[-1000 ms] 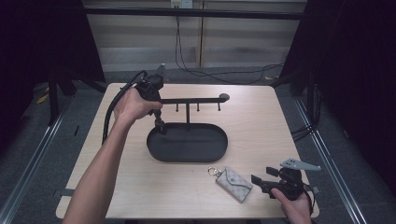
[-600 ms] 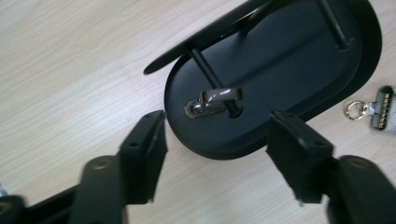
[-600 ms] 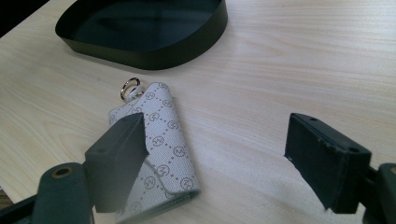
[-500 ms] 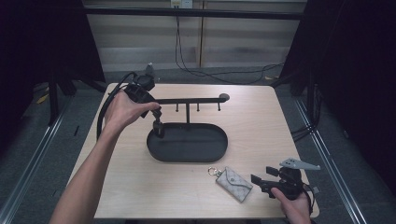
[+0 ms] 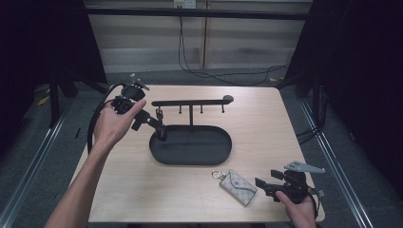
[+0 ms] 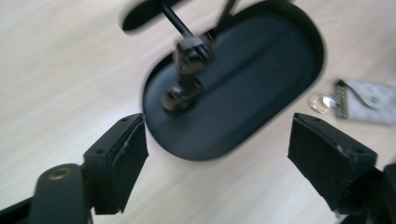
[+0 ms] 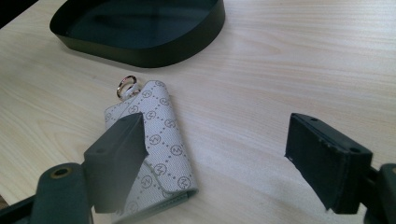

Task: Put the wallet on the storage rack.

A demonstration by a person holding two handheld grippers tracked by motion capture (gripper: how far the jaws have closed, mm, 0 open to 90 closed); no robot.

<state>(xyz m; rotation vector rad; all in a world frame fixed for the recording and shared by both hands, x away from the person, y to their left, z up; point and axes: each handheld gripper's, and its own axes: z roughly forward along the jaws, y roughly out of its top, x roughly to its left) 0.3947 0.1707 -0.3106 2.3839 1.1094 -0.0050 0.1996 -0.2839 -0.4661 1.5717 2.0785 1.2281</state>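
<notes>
Pale wood-grain laminate tabletop [image 7: 289, 60], smooth, matt. Black oval metal tray [image 7: 154, 49], satin sheen. Grey monogram-print coated-cloth key pouch [image 7: 161, 144] just beside left pad, brass-coloured glossy metal ring [image 7: 126, 85]. Matt black plastic gripper pads [image 7: 116, 158].

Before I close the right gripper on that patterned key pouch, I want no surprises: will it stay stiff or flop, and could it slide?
The key pouch lies flat and thin, so it probably bends somewhat when lifted. Its ring will likely dangle. On the smooth table it may slide if nudged by the right gripper.
</notes>
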